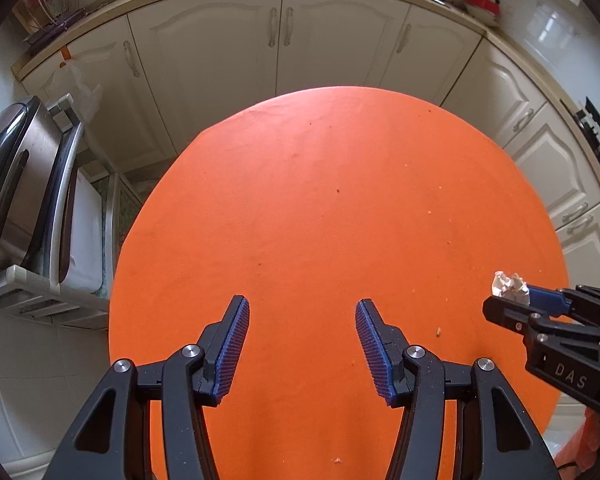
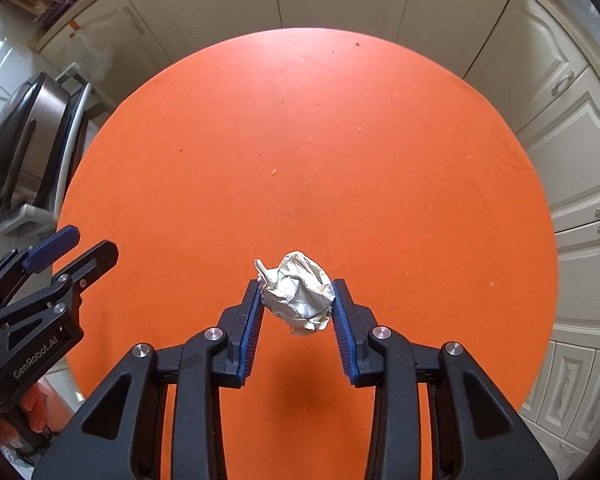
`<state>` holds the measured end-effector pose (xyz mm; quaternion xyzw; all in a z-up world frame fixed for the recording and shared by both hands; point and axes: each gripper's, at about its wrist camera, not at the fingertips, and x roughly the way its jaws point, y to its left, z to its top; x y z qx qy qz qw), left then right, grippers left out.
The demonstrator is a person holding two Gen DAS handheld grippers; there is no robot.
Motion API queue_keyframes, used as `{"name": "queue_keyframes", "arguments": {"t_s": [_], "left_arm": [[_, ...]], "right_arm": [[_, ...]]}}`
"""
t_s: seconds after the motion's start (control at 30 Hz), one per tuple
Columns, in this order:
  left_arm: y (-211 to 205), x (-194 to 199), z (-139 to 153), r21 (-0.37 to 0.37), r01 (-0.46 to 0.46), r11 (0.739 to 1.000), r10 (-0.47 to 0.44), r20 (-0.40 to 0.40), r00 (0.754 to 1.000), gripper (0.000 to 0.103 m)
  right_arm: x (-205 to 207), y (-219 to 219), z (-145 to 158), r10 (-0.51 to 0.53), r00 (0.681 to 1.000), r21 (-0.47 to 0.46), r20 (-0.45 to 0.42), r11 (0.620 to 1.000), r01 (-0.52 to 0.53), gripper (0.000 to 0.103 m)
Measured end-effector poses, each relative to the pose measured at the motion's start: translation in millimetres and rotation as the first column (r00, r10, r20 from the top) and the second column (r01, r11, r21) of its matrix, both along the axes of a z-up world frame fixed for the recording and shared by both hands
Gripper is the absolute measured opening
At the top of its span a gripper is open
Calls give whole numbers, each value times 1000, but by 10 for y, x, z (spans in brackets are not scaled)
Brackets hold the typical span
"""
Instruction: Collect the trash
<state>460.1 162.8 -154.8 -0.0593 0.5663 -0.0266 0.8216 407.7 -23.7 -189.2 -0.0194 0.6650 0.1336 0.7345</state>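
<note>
One crumpled, whitish paper ball [image 2: 298, 293], creased.

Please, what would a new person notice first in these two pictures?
First, the big round orange table filling both views. Next, the crumpled paper ball pinched in the right gripper above it. The left gripper hangs open and empty over the near edge.
</note>
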Motion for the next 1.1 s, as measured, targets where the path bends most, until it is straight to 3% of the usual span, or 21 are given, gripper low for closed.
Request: {"name": "queue_keyframes", "arguments": {"t_s": [0.33,0.4,0.47,0.53,0.8,0.93,1.1], "left_arm": [[44,-805,43,-14,22,1000,-22,-7,1000,53],[73,-909,34,-14,14,1000,-14,-9,1000,53],[93,-1021,17,-19,11,1000,-11,-14,1000,53],[96,-1091,2,-28,10,1000,-11,-22,1000,53],[-77,-1208,72,-52,31,998,-32,-8,999,53],[-300,-1224,106,-72,78,994,-79,-3,997,53],[-564,-1138,81,-108,120,987,-123,-14,992,53]], "right_arm": [[-720,152,-109,25,999,-4,-25,1000,-25,37],[-794,134,-154,10,999,11,-45,1000,-9,47],[-832,113,-170,-12,999,11,-47,1000,12,70],[-867,70,-159,-38,999,13,-31,999,39,78],[-941,-320,-10,-169,986,92,1,981,168,81],[-1058,-738,34,-302,953,139,38,945,294,84],[-1193,-1046,-19,-406,909,124,93,911,394,84]]}}
